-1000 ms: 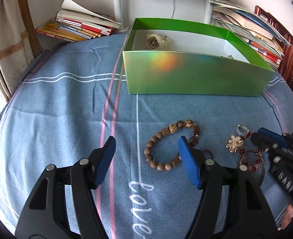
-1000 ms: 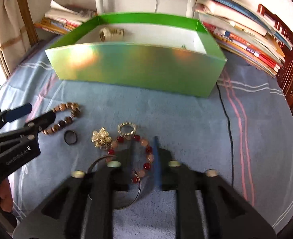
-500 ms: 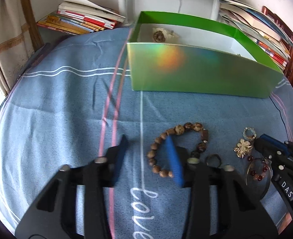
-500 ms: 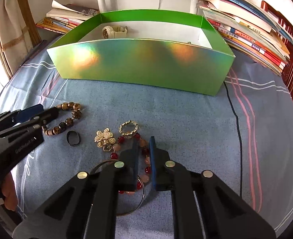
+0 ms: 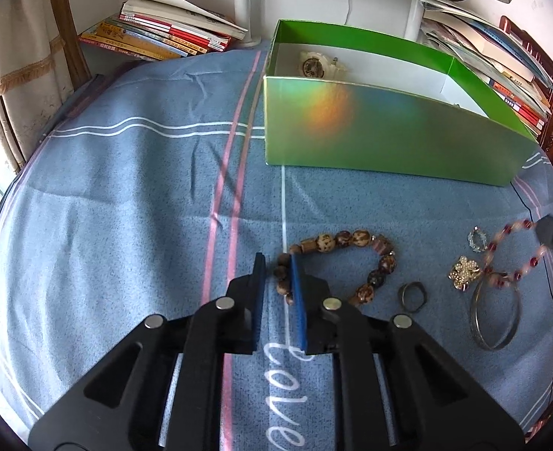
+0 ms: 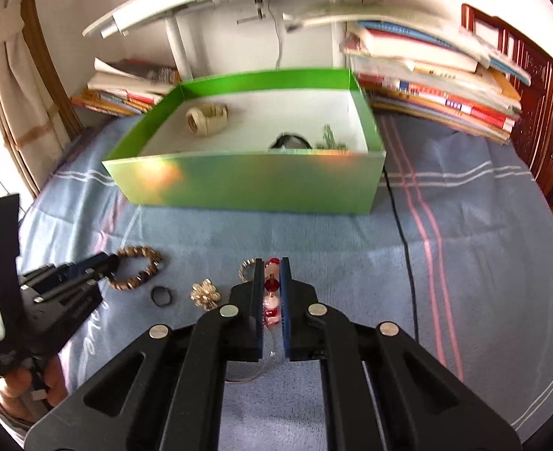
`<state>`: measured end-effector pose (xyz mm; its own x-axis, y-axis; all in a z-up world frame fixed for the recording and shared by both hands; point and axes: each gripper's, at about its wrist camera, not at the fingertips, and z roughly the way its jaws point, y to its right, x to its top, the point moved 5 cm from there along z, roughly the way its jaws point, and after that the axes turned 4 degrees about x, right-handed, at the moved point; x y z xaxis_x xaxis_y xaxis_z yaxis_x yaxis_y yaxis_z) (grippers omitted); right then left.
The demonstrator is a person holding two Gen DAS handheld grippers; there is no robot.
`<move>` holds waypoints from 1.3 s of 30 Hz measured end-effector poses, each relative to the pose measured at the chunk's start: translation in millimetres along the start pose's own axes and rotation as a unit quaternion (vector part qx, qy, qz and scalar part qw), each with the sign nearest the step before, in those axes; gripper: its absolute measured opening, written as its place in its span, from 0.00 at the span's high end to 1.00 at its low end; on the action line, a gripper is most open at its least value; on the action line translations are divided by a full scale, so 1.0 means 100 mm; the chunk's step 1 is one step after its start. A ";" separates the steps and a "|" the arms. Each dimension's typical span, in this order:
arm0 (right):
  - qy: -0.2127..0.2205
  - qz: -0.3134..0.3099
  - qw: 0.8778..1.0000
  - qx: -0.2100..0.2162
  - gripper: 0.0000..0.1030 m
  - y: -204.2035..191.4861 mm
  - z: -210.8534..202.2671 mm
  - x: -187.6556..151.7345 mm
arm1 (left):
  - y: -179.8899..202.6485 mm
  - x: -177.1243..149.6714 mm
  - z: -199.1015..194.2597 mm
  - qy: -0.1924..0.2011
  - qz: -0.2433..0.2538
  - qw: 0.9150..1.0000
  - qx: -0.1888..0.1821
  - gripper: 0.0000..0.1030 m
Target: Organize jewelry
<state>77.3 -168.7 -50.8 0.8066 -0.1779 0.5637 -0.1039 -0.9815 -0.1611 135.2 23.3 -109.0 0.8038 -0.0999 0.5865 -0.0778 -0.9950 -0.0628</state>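
Both grippers, wide a second ago, are now clenching: the left gripper (image 5: 278,293) is pinching the brown wooden-bead bracelet (image 5: 346,263), the right gripper (image 6: 271,300) is lifting the red-and-pink beaded bracelet (image 6: 270,302) toward the glossy green cardboard box (image 6: 246,184).

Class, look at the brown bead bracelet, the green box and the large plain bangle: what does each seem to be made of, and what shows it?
Brown bead bracelet: probably wood or seed, since the beads look matte, mottled and grainy.
Green box: likely card with glossy foil, given its thin folded walls, white inside and rainbow sheen.
Bangle: looks like metal, a thin silvery ring with a dull shine.
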 end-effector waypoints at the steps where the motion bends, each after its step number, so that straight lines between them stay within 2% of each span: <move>1: 0.006 0.000 1.000 0.003 0.92 -0.01 -0.05 0.02 | 0.00 0.00 0.00 -0.001 -0.001 1.000 -0.001 0.85; 4: 0.022 -0.003 1.000 0.002 0.92 -0.02 -0.15 0.09 | -0.03 -0.01 0.00 -0.002 -0.003 1.000 0.000 0.83; 6: 0.026 0.001 1.000 -0.013 0.92 0.05 -0.17 0.11 | -0.06 -0.02 -0.01 -0.003 -0.007 1.000 -0.002 0.82; 10: 0.001 0.025 0.999 -0.031 0.92 0.25 -0.01 0.03 | -0.11 -0.01 0.00 -0.001 -0.007 1.000 0.001 0.75; 15: -0.031 0.038 0.997 -0.056 0.92 0.43 0.19 -0.15 | -0.15 0.00 0.02 0.000 -0.004 1.000 0.015 0.54; 17: -0.042 0.047 0.996 -0.068 0.92 0.51 0.26 -0.21 | -0.17 0.01 0.03 -0.002 -0.007 1.000 0.010 0.53; 21: -0.051 0.059 0.995 -0.065 0.87 0.60 0.35 -0.28 | -0.17 0.03 0.04 -0.002 -0.005 1.000 0.009 0.53; 23: -0.048 0.057 0.995 -0.063 0.75 0.60 0.34 -0.27 | -0.16 0.04 0.05 -0.002 -0.003 1.000 0.010 0.53; 24: -0.048 0.055 0.995 -0.064 0.63 0.60 0.34 -0.28 | -0.16 0.04 0.05 -0.002 -0.002 1.000 0.009 0.53; 25: -0.047 0.052 0.995 -0.067 0.58 0.59 0.34 -0.28 | -0.14 0.04 0.05 -0.002 -0.001 1.000 0.008 0.53; 31: -0.034 0.016 0.995 -0.098 0.58 0.52 0.37 -0.30 | -0.09 0.02 0.03 0.000 0.006 1.000 0.003 0.54; 34: -0.033 0.009 0.994 -0.100 0.59 0.52 0.39 -0.29 | -0.08 0.02 0.03 0.001 0.008 1.000 0.004 0.54; 37: -0.035 0.005 0.995 -0.093 0.66 0.49 0.38 -0.31 | -0.06 0.01 0.02 0.002 0.009 1.000 0.005 0.54; 39: -0.037 0.003 0.995 -0.094 0.66 0.47 0.38 -0.32 | -0.05 -0.01 0.01 0.003 0.010 1.000 0.006 0.54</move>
<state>68.8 -206.4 -106.8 0.8451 -0.1844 0.5017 -0.2099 -0.9777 -0.0058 135.9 28.7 -110.1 0.7987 -0.1200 0.5897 -0.0867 -0.9926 -0.0845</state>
